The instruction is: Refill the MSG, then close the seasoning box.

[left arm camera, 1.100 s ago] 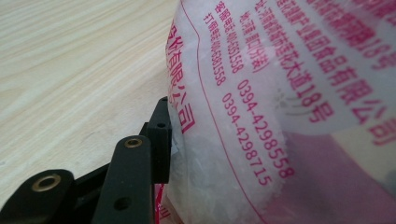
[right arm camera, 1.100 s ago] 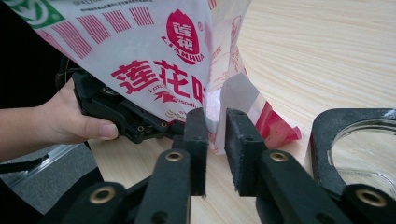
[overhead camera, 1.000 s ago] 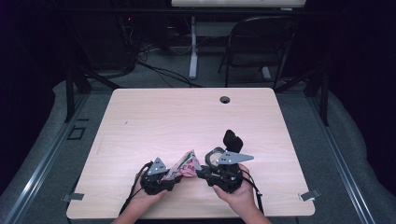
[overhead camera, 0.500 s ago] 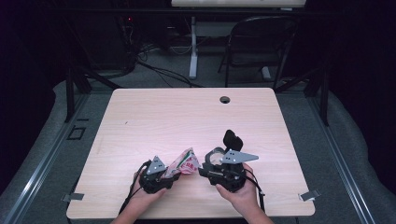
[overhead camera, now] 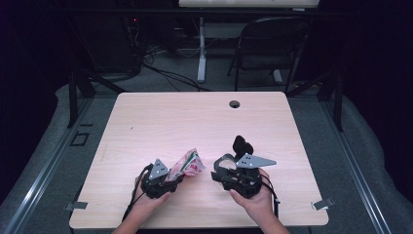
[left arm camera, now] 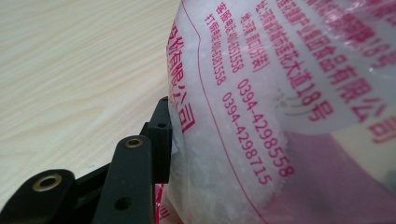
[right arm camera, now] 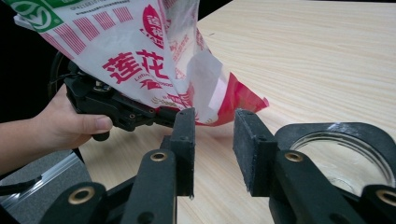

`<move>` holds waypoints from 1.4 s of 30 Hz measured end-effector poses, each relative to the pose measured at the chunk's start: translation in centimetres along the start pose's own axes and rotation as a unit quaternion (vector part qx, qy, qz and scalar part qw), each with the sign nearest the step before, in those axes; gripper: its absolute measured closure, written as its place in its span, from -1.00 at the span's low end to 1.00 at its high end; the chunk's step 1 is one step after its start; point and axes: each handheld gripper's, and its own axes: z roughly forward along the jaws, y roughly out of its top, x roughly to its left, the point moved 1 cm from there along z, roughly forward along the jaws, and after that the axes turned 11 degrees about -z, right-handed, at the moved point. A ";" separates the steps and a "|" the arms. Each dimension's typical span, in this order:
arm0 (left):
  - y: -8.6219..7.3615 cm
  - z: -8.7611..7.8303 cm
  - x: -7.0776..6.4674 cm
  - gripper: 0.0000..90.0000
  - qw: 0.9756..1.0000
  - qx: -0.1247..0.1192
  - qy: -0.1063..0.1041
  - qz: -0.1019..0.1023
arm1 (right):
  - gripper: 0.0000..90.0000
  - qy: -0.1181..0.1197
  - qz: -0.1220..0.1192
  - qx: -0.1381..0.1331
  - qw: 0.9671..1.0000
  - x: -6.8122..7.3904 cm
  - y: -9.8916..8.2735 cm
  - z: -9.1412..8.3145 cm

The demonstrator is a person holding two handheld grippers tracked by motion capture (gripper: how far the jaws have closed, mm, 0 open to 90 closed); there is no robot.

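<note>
My left gripper (overhead camera: 176, 174) is shut on a white and red plastic bag (overhead camera: 188, 165) printed with red characters, and holds it up near the table's front edge. In the left gripper view one black finger (left arm camera: 160, 140) presses into the bag (left arm camera: 280, 93). My right gripper (overhead camera: 219, 174) sits just right of the bag. In the right gripper view its jaws (right arm camera: 215, 140) stand open and have just been opening, with nothing between them. The bag's lower corner (right arm camera: 233, 100) hangs a little beyond the fingertips, and the left gripper (right arm camera: 116, 109) shows in a hand.
A clear round glass vessel (right arm camera: 336, 154) with a dark rim rests on the table beside the right jaw, also seen from above (overhead camera: 225, 163). The wooden table (overhead camera: 195, 122) has a cable hole (overhead camera: 234, 104) at the back. A chair (overhead camera: 272, 44) stands behind it.
The bag stands a little higher and farther left, with a small gap to the right gripper. Both hands have stayed almost in place.
</note>
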 end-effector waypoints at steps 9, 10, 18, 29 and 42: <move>0.7 0.2 -0.3 0.28 0.999 -0.007 0.026 0.019 | 0.54 -0.007 0.001 0.000 1.000 -0.3 0.1 -0.2; 0.7 0.3 -0.4 0.28 0.999 -0.008 0.028 0.020 | 0.54 -0.006 0.001 0.001 1.000 -0.3 0.1 -0.2; 1.5 0.9 -0.9 0.28 0.998 -0.012 0.045 0.040 | 0.54 -0.012 0.006 -0.004 1.000 -0.7 0.0 -0.8; 2.4 1.2 -1.3 0.29 0.993 -0.025 0.086 0.073 | 0.54 -0.020 0.011 -0.008 1.000 -1.2 0.1 -1.3; 3.4 1.2 -1.6 0.29 0.987 -0.035 0.119 0.100 | 0.52 -0.020 0.009 -0.022 1.000 -1.2 0.7 -1.9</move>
